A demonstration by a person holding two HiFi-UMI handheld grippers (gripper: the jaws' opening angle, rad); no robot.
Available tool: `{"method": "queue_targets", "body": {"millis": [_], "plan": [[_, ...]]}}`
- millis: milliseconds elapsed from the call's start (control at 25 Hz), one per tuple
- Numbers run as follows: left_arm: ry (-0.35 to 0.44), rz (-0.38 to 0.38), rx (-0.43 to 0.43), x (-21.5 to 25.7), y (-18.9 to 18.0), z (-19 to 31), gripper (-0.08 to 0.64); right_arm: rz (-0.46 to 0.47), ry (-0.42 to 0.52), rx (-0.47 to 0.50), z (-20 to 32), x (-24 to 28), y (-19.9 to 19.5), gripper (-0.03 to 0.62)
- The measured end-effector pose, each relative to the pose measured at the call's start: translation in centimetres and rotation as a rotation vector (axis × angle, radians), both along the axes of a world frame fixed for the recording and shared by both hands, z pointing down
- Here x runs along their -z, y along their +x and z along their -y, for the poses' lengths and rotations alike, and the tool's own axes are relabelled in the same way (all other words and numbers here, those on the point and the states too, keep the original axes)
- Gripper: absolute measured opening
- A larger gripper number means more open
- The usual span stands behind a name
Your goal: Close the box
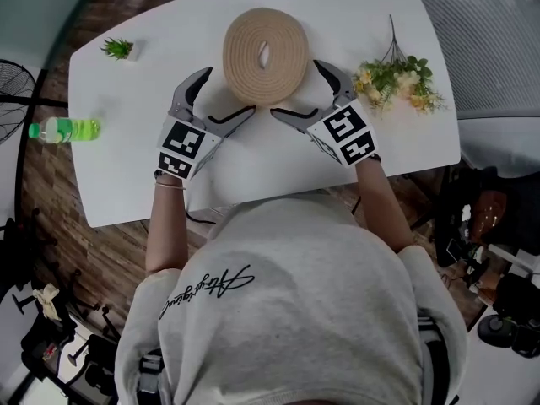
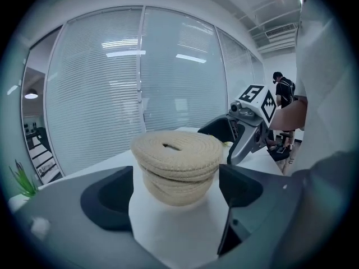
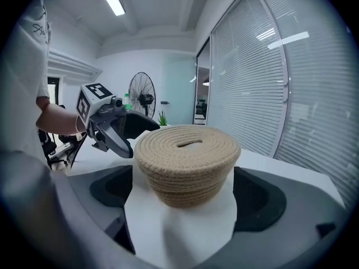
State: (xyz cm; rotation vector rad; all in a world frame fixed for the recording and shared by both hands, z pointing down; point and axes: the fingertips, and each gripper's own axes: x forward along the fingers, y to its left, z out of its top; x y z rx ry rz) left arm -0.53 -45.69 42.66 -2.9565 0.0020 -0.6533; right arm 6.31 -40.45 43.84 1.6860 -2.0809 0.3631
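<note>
Rope box (image 1: pixel 283 57), with lid (image 3: pixel 188 145) seated, was found standing on the white table (image 1: pixel 152 74) just ahead of the left gripper (image 1: pixel 228 93) and right gripper (image 1: pixel 297 89), both held spread and empty, closing being judged complete.

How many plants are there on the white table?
2. A little green potted plant stands at the table's far left corner; a bunch of flowers lies at its right side. I see none hidden.
</note>
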Motion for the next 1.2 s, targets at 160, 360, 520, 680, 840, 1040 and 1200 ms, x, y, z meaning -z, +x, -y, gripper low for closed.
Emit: {"method": "queue_targets", "body": {"millis": [160,360,520,680,840,1040,1200], "plan": [[0.012,-0.048,0.023,1.7,-0.8,-0.1,0.463,0.017,0.047,-0.019,-0.5,1.7,0.2,0.548],[0.017,-0.120,0.042,4.2,-1.3,-0.9,0.462,0.022,0.169,-0.029,-0.8,5.5,-0.1,0.533],[0.034,-0.168,0.035,5.9,-1.2,-2.1,0.462,0.012,0.234,-0.023,-1.2,7.6,-0.6,0.519],[0.040,-0.223,0.049,7.7,-1.4,-2.7,0.457,0.025,0.289,-0.020,-1.6,9.4,-1.0,0.504],[-0.025,-0.316,0.096,10.0,-2.0,-2.7,0.380,0.056,0.340,-0.028,-2.0,10.9,-1.2,0.474],[-0.089,-0.441,0.120,12.6,-2.7,-2.9,0.303,0.078,0.398,0.000,-2.6,12.5,-1.7,0.369],[-0.081,-0.464,0.121,13.6,-2.9,-3.2,0.252,0.099,0.437,-0.011,-3.2,13.6,-1.4,0.294]]}}
